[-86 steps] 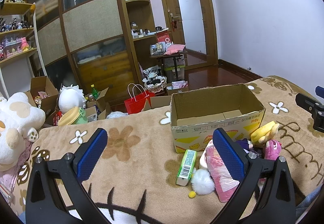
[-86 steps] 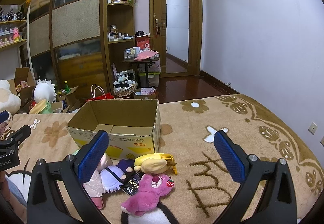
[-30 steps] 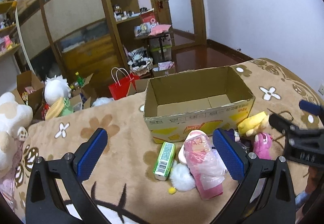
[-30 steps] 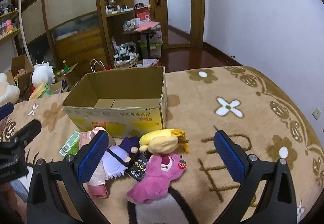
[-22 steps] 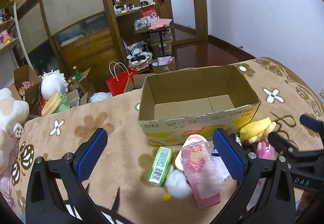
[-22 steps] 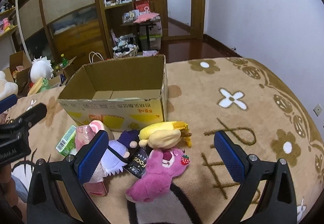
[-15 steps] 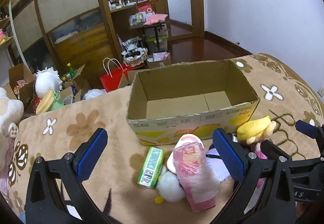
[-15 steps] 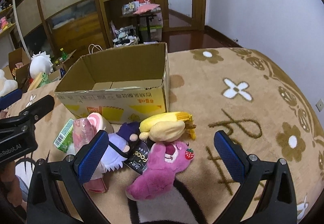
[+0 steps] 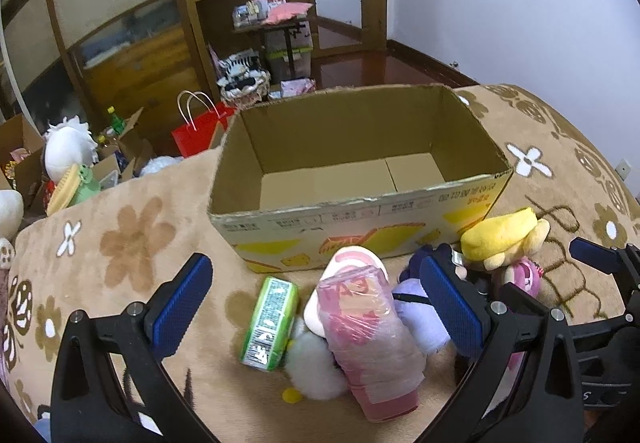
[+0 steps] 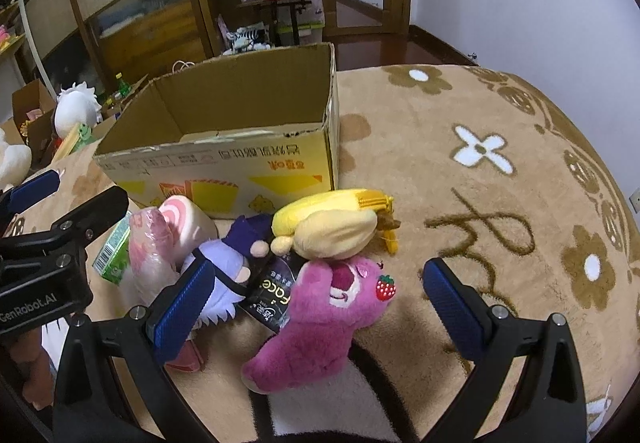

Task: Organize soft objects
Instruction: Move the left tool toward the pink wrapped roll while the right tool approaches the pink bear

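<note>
An open, empty cardboard box (image 9: 360, 163) (image 10: 224, 123) stands on a tan flowered blanket (image 10: 500, 183). In front of it lies a heap of soft things: a pink wrapped roll (image 9: 368, 327) (image 10: 152, 255), a white pompom (image 9: 316, 367), a green pack (image 9: 270, 323) (image 10: 114, 255), a purple doll (image 10: 230, 263) (image 9: 420, 319), a yellow plush (image 9: 504, 239) (image 10: 332, 223) and a magenta bear (image 10: 320, 319) (image 9: 520, 275). My left gripper (image 9: 316, 307) is open above the pink roll. My right gripper (image 10: 316, 303) is open above the magenta bear.
A black packet (image 10: 276, 299) lies among the plush. Beyond the blanket's far edge are a red bag (image 9: 200, 131), cartons with toys (image 9: 72, 163), a wardrobe (image 9: 120, 23) and a small table (image 9: 280, 31). A white wall (image 9: 500, 3) is at right.
Both grippers have moved forward and down toward the heap in front of the box. The jaws stay open. Nothing on the blanket has moved.
</note>
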The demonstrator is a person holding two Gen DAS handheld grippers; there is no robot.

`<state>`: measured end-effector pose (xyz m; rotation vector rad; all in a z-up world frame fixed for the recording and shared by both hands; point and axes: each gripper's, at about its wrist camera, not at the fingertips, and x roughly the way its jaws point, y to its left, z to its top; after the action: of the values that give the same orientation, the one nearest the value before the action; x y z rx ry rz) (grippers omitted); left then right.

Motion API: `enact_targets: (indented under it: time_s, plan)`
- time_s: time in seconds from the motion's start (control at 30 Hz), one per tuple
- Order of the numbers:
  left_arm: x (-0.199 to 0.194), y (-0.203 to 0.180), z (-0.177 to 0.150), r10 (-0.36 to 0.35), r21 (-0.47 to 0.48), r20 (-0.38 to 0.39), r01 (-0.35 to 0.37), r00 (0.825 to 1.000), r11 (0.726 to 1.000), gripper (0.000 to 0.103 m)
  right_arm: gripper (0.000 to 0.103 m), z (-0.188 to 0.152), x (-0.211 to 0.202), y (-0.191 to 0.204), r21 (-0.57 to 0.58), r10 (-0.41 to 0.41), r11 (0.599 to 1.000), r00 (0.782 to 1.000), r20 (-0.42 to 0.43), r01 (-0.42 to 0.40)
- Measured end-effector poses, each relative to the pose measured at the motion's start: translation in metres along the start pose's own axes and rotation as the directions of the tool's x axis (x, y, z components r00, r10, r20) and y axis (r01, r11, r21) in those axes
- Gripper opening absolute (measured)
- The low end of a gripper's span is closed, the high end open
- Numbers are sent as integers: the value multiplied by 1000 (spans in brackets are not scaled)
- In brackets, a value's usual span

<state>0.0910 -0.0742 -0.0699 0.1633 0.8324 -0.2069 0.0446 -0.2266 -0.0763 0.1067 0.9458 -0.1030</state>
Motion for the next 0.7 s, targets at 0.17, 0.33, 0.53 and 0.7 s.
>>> enact_targets:
  time_s: [0.17, 0.33, 0.53, 0.7]
  plan:
    - [14, -2, -3, -23, 6, -47, 23, 999, 1000, 103, 103, -3, 7, 1, -4, -7, 1000, 999, -33, 7]
    - [25, -7, -8, -35, 10, -77, 36, 996, 999, 103, 103, -7, 16, -1, -1, -4, 1000, 997, -73, 4]
    - [32, -6, -11, -42, 13, -84, 43, 996, 999, 102, 103, -12, 27, 1, -11, -3, 1000, 993, -118, 1]
    - [35, -11, -14, -63, 32, -99, 67, 993, 997, 90, 103, -14, 30, 0, -18, -7, 1000, 991, -137, 5]
